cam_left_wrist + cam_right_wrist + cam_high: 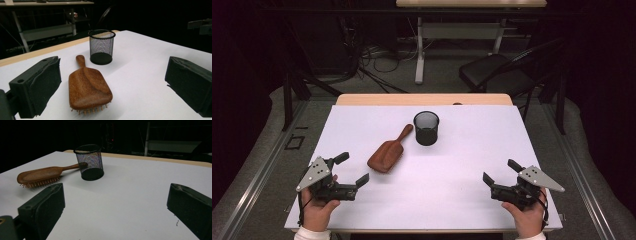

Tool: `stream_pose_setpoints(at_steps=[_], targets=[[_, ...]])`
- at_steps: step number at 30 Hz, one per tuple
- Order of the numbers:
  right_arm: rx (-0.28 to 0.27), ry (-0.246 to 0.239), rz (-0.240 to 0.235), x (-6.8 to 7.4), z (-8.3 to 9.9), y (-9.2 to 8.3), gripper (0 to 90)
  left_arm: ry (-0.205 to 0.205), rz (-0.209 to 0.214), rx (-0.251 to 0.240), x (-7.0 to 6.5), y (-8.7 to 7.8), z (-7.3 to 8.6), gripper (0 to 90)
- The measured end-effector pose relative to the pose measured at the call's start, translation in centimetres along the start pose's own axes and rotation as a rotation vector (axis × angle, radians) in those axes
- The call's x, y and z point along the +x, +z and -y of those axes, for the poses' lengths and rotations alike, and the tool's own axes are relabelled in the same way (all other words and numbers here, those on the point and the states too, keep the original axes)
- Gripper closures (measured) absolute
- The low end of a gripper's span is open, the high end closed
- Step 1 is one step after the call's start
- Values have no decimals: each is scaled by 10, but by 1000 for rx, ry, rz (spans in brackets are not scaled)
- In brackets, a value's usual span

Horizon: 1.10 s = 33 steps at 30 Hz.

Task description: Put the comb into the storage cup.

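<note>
mesh cup (426,128) beside hairbrush (388,151)

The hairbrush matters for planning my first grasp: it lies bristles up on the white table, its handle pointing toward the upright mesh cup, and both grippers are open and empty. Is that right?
Not quite. The hairbrush lies bristles down, its smooth wooden back up; the left gripper view shows this best. The rest holds: its handle points toward the upright mesh cup, and the left gripper and right gripper are open and empty.

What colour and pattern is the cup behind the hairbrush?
Black wire mesh cup, see-through with a solid base; it shows best in the left gripper view.
</note>
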State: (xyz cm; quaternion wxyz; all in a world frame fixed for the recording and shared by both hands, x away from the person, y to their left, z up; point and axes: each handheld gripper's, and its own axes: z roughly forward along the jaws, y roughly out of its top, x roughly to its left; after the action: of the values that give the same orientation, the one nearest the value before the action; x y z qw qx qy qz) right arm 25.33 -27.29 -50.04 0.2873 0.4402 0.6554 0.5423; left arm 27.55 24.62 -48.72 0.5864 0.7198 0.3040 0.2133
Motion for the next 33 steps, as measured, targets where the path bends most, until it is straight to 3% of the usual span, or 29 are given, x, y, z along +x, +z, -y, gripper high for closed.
stream_pose_setpoints(at_steps=[9, 23, 33], targets=[[11, 10, 6, 1, 4, -2, 18, -17, 16, 36, 1, 6, 0, 3], [20, 78, -26, -6, 6, 6, 55, -117, 34, 76, 6, 11, 3, 3], [21, 79, -27, -5, 7, 7, 65, -172, 34, 130, 12, 20, 3, 3]])
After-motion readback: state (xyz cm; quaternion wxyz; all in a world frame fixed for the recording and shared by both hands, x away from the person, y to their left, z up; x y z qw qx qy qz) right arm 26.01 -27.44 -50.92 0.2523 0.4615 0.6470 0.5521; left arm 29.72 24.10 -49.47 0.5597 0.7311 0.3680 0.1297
